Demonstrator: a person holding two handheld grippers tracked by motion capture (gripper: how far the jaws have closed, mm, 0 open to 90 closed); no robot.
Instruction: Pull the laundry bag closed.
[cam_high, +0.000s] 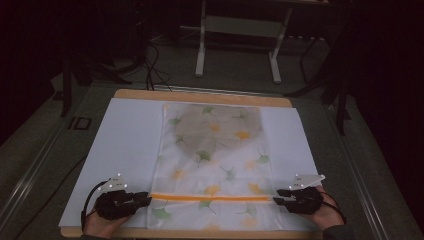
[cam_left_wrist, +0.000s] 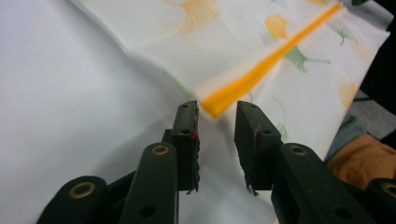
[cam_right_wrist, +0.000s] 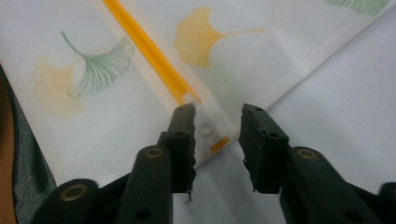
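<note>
A wooden counter (cam_high: 200, 95) carries a white sheet (cam_high: 125, 145); on it lies a translucent bag (cam_high: 215, 155) printed with green and yellow ginkgo leaves, flat and centred, with a grey round shape showing through its far half. An orange zip (cam_high: 210, 197) crosses the bag near the person's edge. The room is dark; a white table frame (cam_high: 237, 45) and cables stand on the grey floor beyond. A marking on the floor at left reads roughly "ID". The left gripper (cam_high: 142, 199) sits at the zip's left end, its fingers (cam_left_wrist: 187, 135) released, just short of the zip. The right gripper (cam_high: 279, 196) sits at the zip's right end, fingers (cam_right_wrist: 182, 135) apart, straddling the bag's edge without closing.
</note>
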